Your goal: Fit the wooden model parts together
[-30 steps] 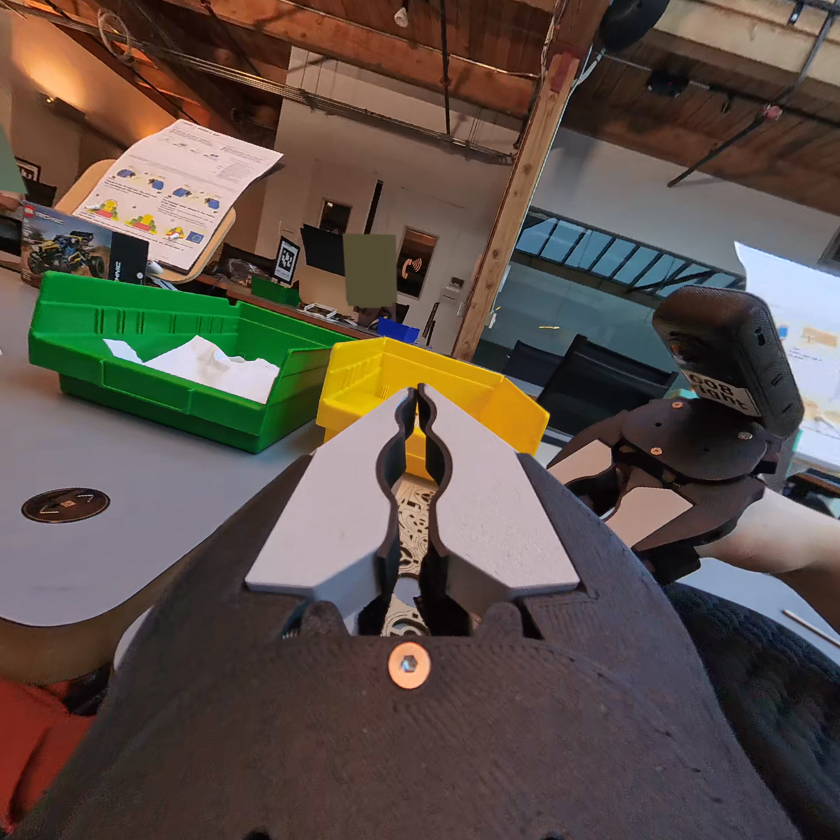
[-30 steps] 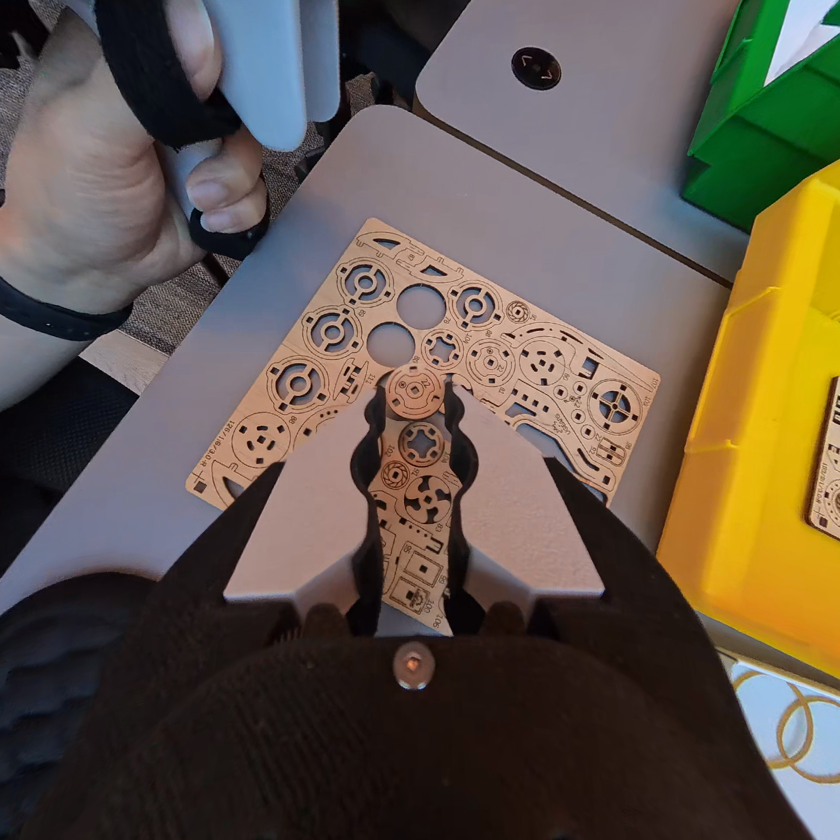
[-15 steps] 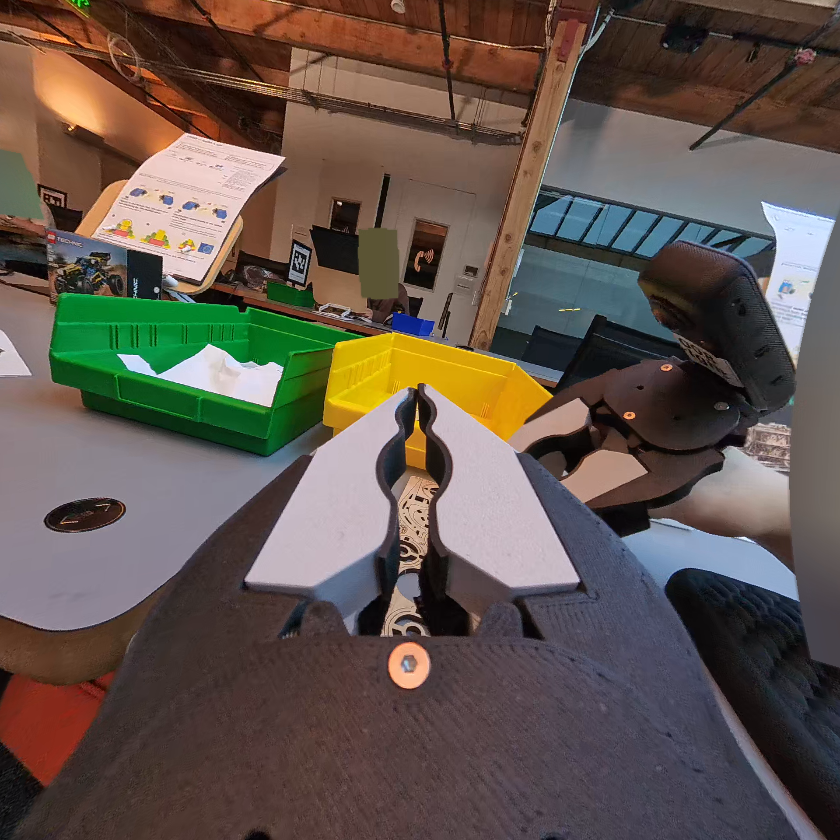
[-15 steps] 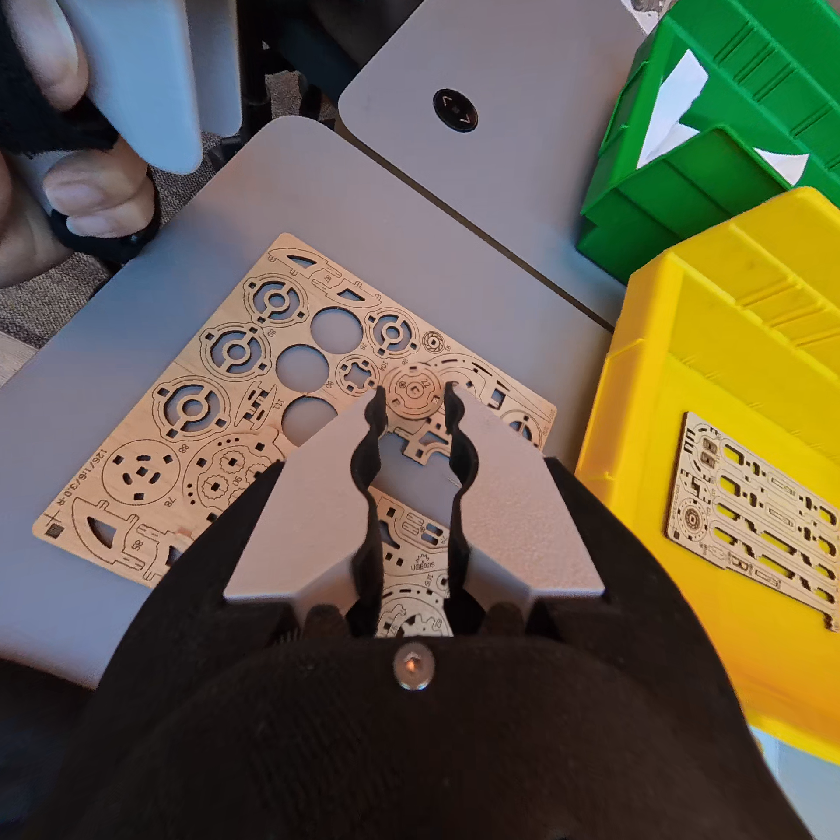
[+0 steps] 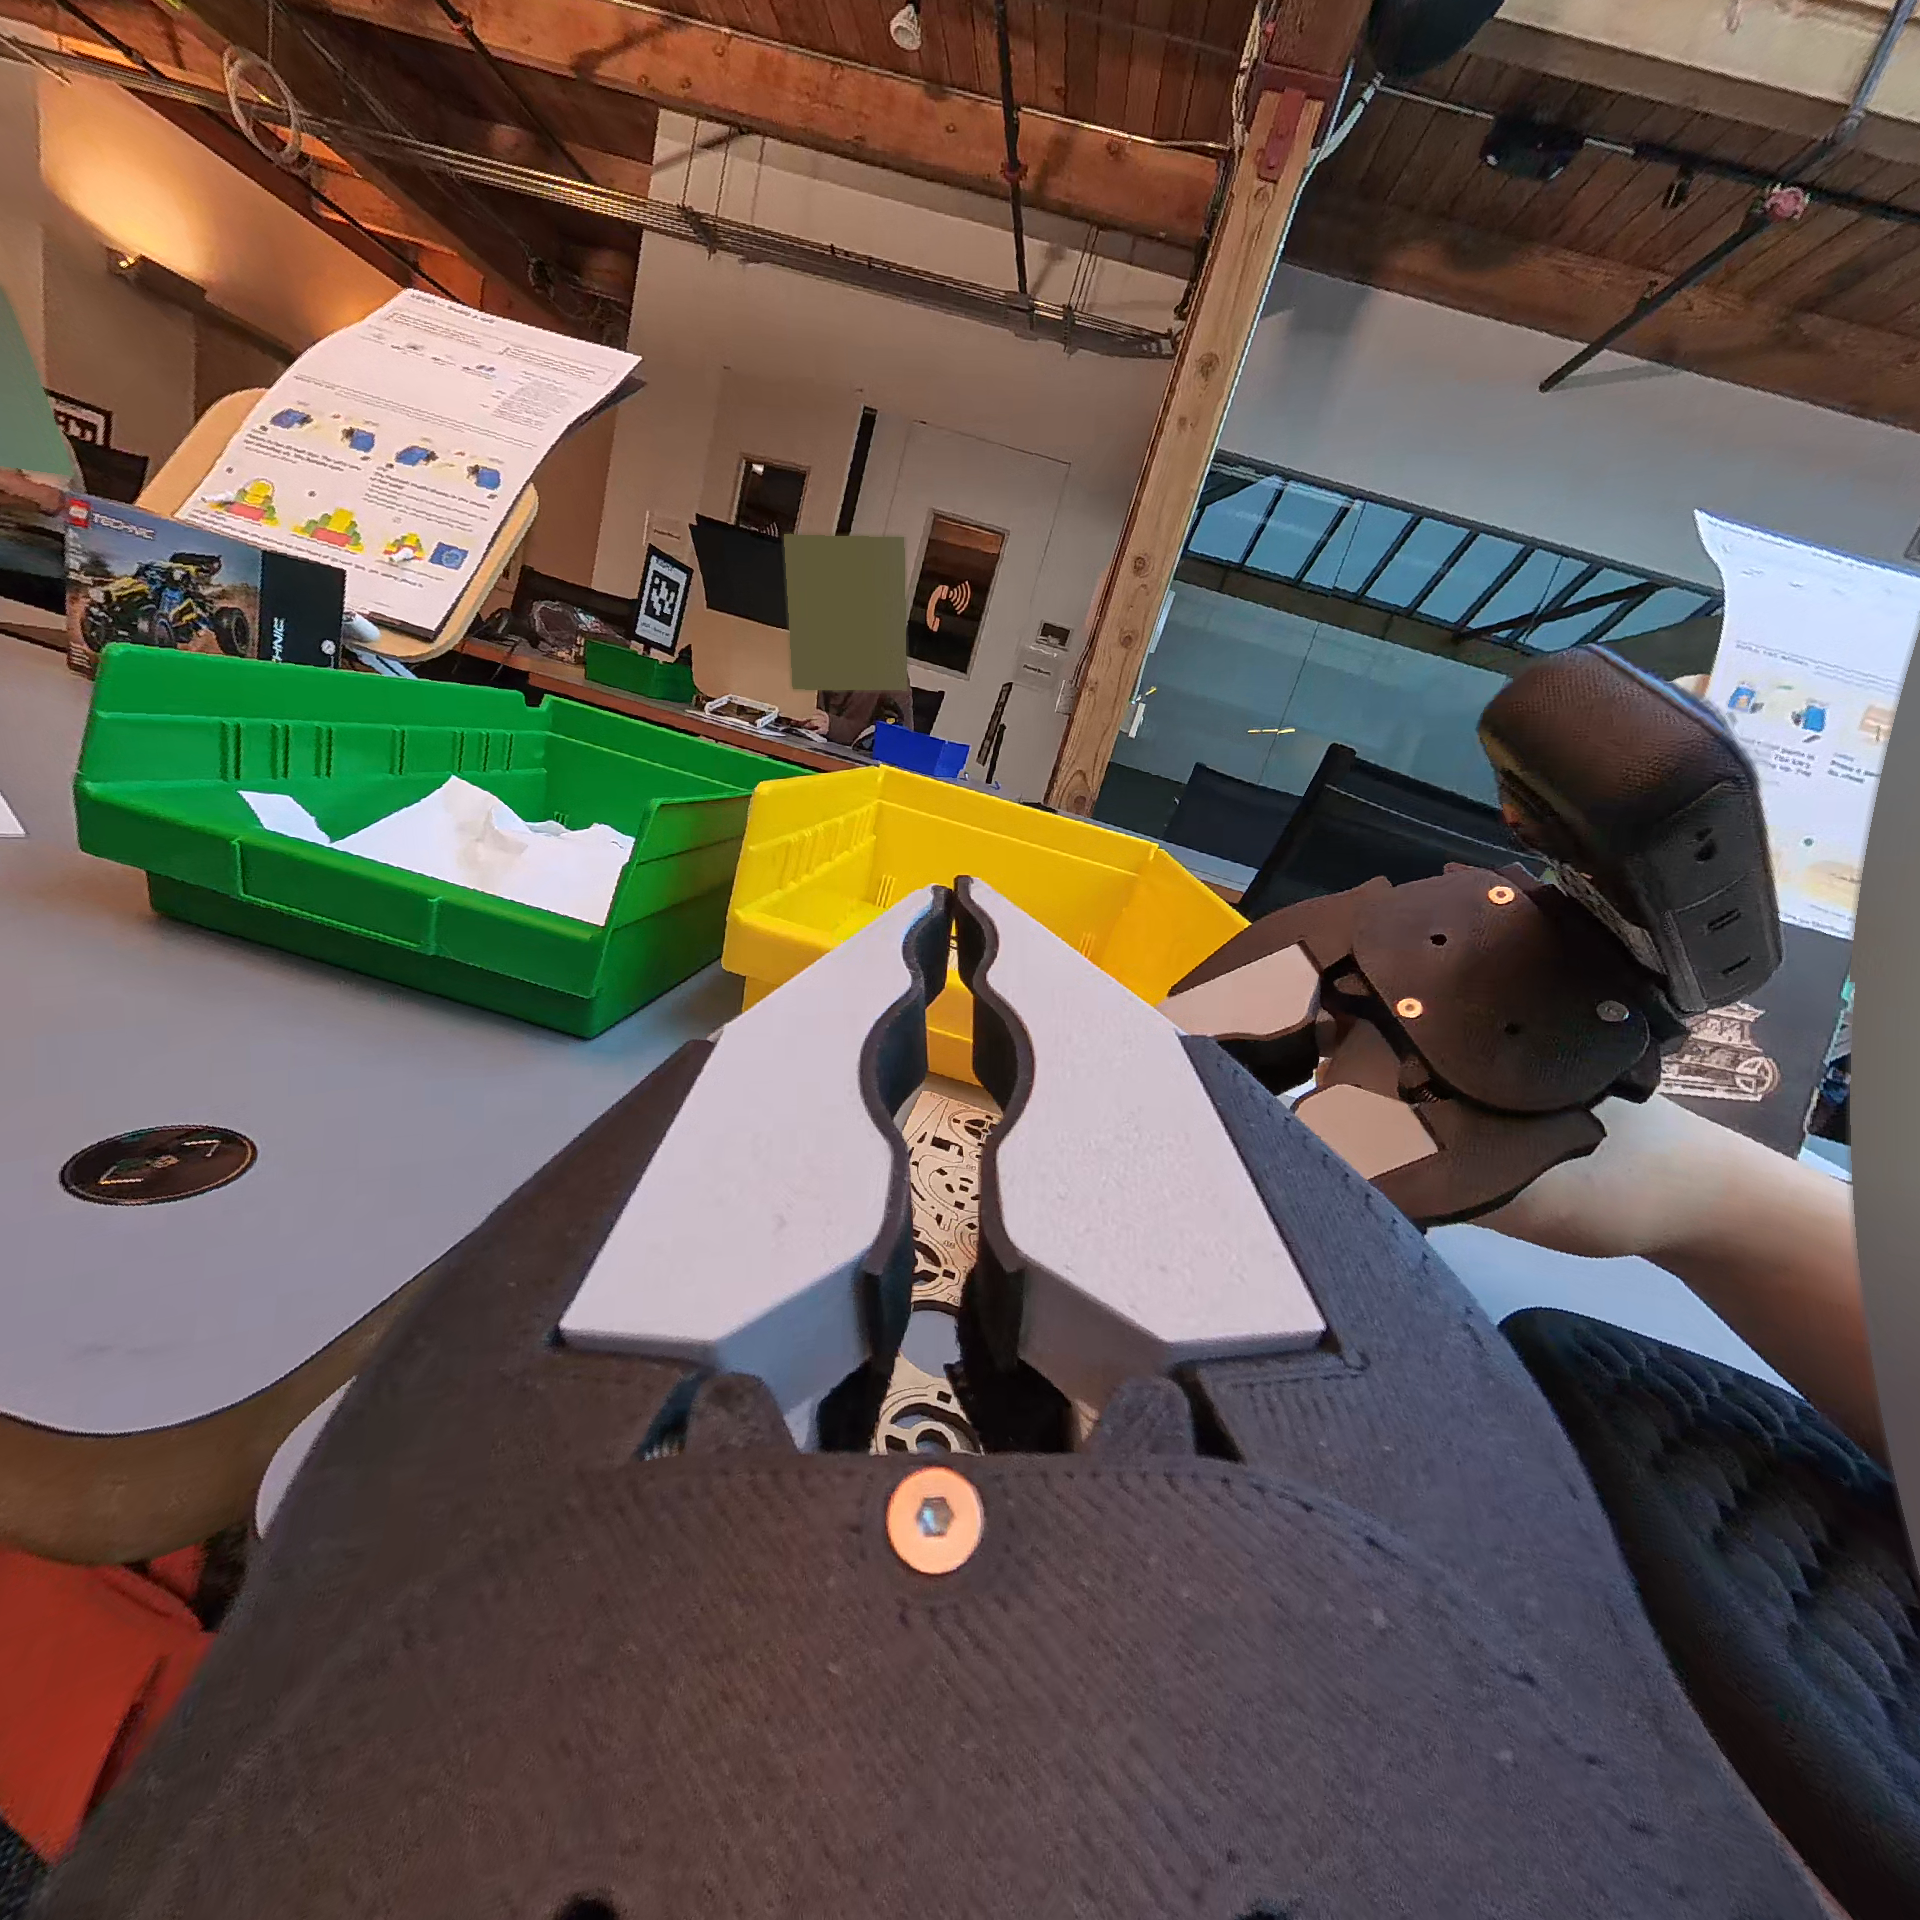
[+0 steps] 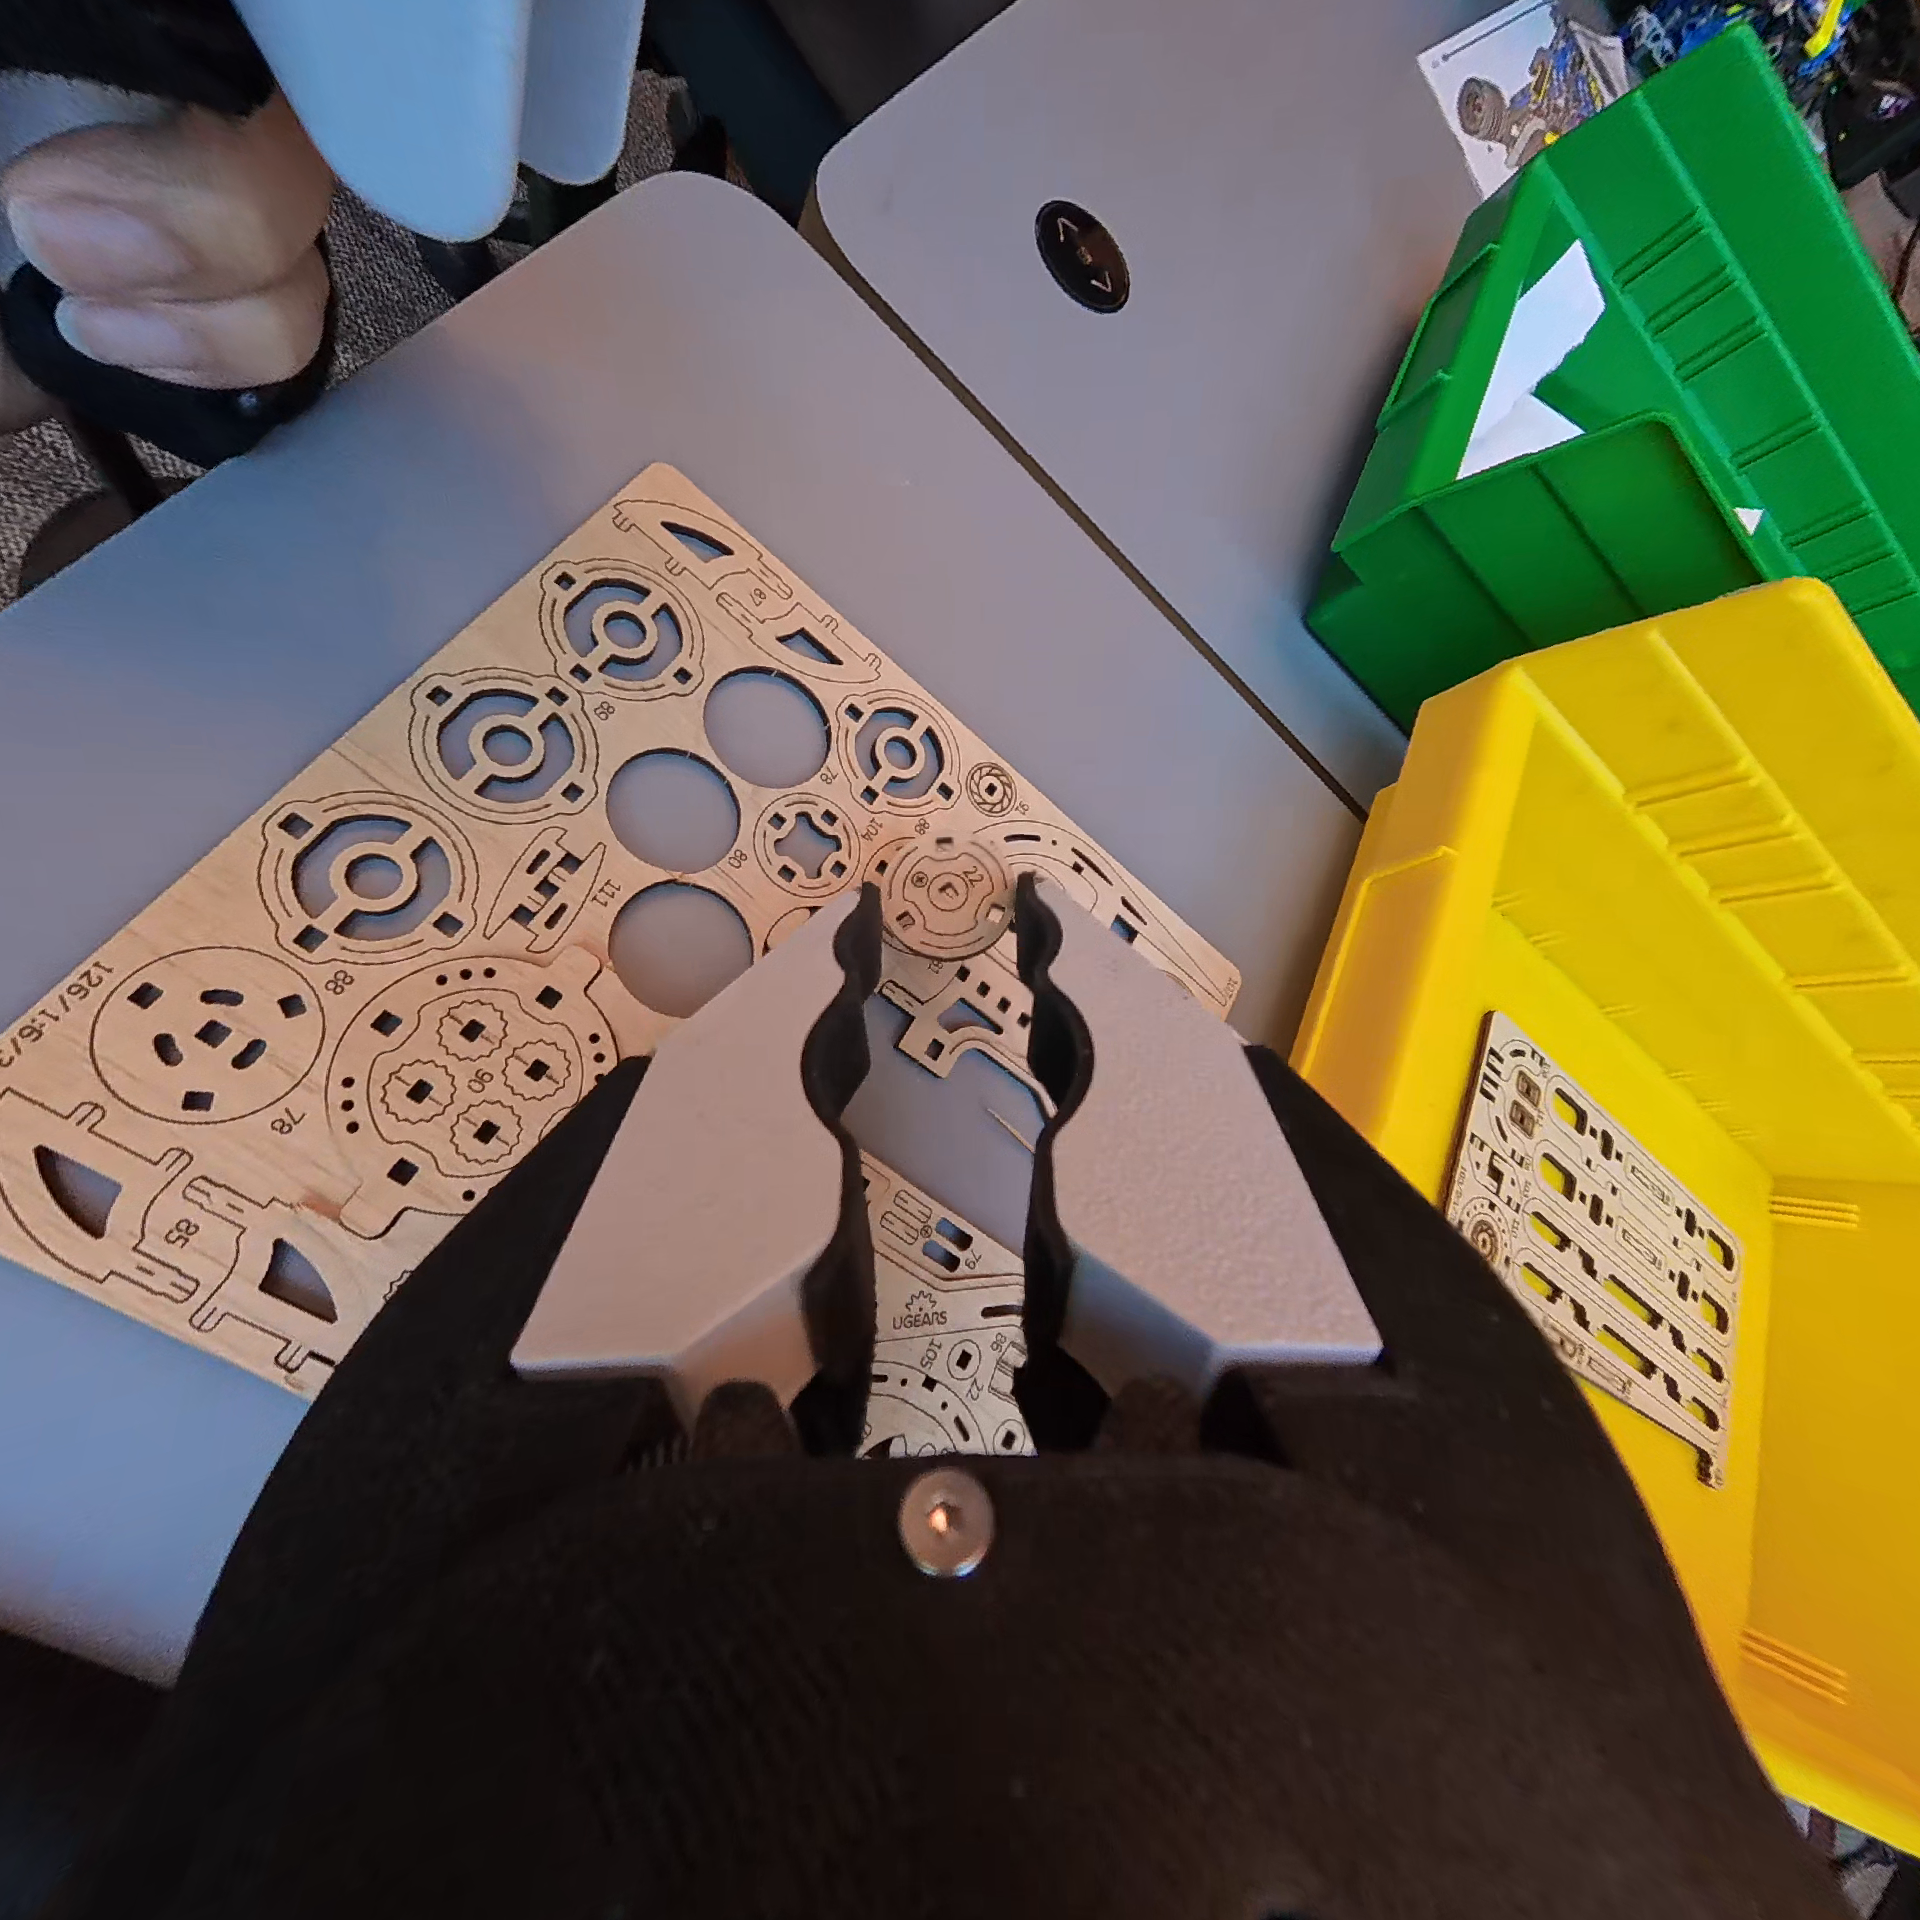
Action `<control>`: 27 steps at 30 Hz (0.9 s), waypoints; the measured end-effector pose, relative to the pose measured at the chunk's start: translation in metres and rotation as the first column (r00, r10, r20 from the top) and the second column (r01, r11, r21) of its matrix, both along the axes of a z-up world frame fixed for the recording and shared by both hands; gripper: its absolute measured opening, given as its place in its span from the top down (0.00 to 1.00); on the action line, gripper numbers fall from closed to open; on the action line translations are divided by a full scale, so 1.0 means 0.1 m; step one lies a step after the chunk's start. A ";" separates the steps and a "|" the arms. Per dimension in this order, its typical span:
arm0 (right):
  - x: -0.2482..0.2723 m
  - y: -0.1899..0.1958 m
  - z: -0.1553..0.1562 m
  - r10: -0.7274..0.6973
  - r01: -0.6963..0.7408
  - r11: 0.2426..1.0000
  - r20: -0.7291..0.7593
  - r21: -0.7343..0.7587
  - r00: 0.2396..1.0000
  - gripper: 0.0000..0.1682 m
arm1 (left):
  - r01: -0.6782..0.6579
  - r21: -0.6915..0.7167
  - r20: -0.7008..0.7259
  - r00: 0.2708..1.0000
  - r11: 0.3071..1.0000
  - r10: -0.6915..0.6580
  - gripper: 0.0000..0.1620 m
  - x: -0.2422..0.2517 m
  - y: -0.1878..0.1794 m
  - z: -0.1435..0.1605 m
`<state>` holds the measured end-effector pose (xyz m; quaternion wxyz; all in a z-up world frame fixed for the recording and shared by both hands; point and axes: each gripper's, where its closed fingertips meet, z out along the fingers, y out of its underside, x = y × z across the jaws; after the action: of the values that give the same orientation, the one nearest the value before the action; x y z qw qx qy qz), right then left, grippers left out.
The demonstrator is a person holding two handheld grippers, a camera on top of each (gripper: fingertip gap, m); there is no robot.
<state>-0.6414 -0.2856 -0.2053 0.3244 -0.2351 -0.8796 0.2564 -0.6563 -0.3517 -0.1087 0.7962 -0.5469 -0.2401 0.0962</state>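
Note:
A laser-cut wooden parts sheet [image 6: 416, 935] lies flat on the grey table [image 6: 727, 416], with several round holes where parts were taken out. My right gripper [image 6: 943, 896] is above the sheet's right end, shut on a small round wooden disc [image 6: 951, 868] held flat between its tips. My left gripper [image 5: 953, 894] is shut and empty, held low at the table's near edge; a strip of the sheet [image 5: 940, 1174] shows between its fingers. The right gripper [image 5: 1299, 1039] also shows in the left wrist view, to the right.
A yellow bin [image 6: 1662, 831] stands right of the sheet and holds a second wooden sheet [image 6: 1600, 1236]. A green bin [image 6: 1621, 416] with white paper stands behind it. A hand [image 6: 156, 270] holding the left gripper's handle is at the table's far left corner. Some 12 centimeters of space lies between my two pairs of fingers.
My right gripper has carried the disc to the right over the sheet, toward the yellow bin. The left gripper stays shut and has hardly moved.

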 end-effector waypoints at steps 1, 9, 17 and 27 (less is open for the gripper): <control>0.00 0.01 0.01 0.001 -0.001 1.000 -0.009 0.003 1.000 0.85 | 0.002 0.002 0.002 1.000 1.000 -0.002 1.00 0.00 0.00 0.00; 0.08 0.18 0.15 0.058 -0.048 0.997 -0.165 0.066 0.985 0.85 | 0.016 0.022 0.017 1.000 1.000 -0.016 1.00 0.00 -0.02 0.00; 0.09 0.20 0.27 0.067 -0.054 0.997 -0.248 0.059 0.967 0.86 | 0.031 0.055 0.033 0.999 0.998 -0.033 1.00 -0.01 -0.05 0.00; 0.14 0.23 0.25 0.078 -0.049 0.990 -0.229 0.131 0.970 0.85 | 0.064 0.143 0.083 0.994 0.988 -0.076 1.00 -0.05 -0.14 0.01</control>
<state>-0.6277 -0.2626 -0.1804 0.4314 -0.1541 -0.8567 0.2373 -0.6608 -0.3655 -0.1082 0.8243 -0.5013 -0.2617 0.0269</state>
